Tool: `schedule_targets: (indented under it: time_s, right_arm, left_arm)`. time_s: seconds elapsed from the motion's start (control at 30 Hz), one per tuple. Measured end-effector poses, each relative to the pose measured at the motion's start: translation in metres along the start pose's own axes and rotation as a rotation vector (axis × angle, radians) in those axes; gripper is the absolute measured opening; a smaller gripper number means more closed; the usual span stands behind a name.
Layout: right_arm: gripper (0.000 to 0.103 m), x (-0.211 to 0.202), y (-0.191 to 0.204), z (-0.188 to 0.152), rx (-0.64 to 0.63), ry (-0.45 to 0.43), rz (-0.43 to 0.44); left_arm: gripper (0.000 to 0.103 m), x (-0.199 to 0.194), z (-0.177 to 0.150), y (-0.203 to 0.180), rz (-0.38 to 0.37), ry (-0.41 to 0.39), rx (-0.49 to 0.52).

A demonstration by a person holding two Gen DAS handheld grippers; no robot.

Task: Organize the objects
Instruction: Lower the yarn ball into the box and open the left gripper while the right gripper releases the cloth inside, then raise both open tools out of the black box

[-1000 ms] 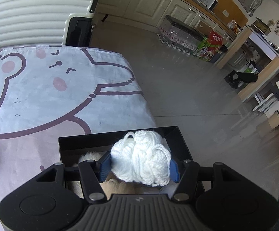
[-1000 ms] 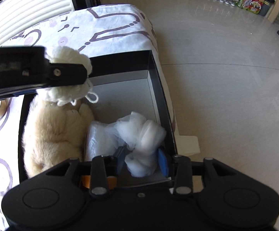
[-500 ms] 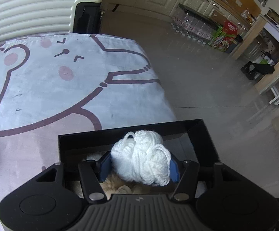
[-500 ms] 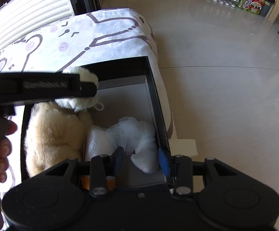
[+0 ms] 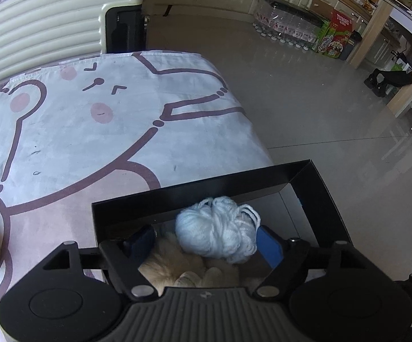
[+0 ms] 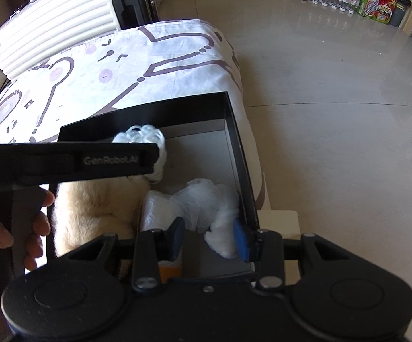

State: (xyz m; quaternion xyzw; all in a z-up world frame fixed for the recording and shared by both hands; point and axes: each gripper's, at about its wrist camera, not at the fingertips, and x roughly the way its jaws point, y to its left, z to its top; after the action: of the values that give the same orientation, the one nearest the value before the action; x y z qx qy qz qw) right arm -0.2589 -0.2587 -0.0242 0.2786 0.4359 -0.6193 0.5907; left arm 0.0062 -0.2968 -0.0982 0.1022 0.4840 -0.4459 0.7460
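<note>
My left gripper (image 5: 206, 239) opening round yarn ball (image 5: 215, 229) over black box (image 5: 324, 188), right gripper (image 6: 208, 235) prob. loose beside plastic bag (image 6: 206, 199); bear-print cloth (image 5: 77, 131), grey tiled kitchen floor (image 5: 305, 108).

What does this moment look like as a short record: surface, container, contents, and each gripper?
surface: table with cartoon-print cloth
container: black box, open, at the table's edge
contents: cream plush toy, white plastic bags
left gripper: jaws opening, white yarn ball between them over the box
right gripper: over the box, a bag's end between its pads, grip unclear
</note>
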Motion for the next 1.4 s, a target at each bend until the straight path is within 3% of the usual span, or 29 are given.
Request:
schedule_targets:
  time_s: [0.6,0.63,1.0,1.4]
  right_arm:
    - [0.039,-0.025,-0.007,-0.002,0.094,-0.087,-0.028]
    - [0.039,-0.026,-0.007,-0.003,0.046,-0.106,-0.01]
    - [0.039,-0.053,-0.003,-0.014,0.075,-0.163,-0.03]
    - [0.039,-0.093,0.005,-0.032,0.06,-0.236,-0.049]
  left_arm:
    - [0.079,-0.054,-0.006,0.009,-0.019,-0.066,0.032]
    - [0.079,-0.058,-0.007,0.011,-0.017,-0.07,0.034]
    - [0.079,-0.096,-0.02,0.029,0.006,-0.08,0.013]
    - [0.08,-0.141,-0.04,0.028,0.032,-0.097,0.061]
